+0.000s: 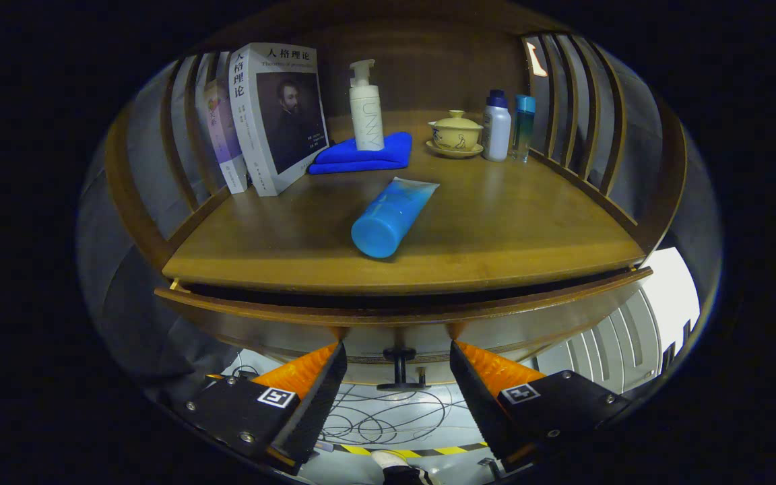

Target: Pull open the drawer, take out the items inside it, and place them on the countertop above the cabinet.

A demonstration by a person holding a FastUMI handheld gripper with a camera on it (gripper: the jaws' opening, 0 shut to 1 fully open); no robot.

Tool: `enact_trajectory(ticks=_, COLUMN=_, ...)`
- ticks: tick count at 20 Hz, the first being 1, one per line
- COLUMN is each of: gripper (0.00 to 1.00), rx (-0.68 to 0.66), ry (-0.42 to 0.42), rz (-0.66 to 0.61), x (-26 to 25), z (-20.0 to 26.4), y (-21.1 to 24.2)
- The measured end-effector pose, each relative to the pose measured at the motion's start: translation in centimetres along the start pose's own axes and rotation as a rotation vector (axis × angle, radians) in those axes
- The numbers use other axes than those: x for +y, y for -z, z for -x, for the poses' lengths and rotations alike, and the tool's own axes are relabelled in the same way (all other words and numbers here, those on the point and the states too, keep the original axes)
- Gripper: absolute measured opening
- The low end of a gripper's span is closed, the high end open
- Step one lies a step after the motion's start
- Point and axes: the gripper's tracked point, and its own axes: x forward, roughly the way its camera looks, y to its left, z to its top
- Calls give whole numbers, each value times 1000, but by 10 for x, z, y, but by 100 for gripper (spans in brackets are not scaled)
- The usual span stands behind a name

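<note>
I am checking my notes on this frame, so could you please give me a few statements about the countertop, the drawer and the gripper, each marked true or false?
1. The blue tube lies on its side on the countertop. True.
2. The gripper is shut on the drawer handle. False: its fingers are open, with the handle between them.
3. The pump bottle stands on the folded blue cloth. True.
4. The lidded cup stands beside the books. False: it stands beside the two small bottles.
</note>
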Motion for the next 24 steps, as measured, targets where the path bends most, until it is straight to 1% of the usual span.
enact_trajectory(ticks=5, gripper=95, rx=30, ry=7, rz=-12, x=2, z=-11, y=6)
enact_trajectory(ticks=7, gripper=95, rx=23, ry=8, rz=-5, x=2, z=-11, y=7)
enact_trajectory(ticks=10, gripper=95, rx=-54, ry=-7, rz=-5, x=5, z=2, y=-5)
enact_trajectory(ticks=16, gripper=96, rx=-209, ry=-33, rz=-6, x=8, z=73, y=-16)
enact_trajectory(ticks=19, gripper=96, rx=-282, ry=-44, rz=-5, x=3, z=112, y=-9)
enact_trajectory(ticks=22, gripper=95, rx=-381, ry=-35, rz=-19, x=-8, z=153, y=-14)
enact_trajectory(ticks=24, gripper=95, rx=-407, ry=-39, rz=-31, x=-11, z=171, y=-6)
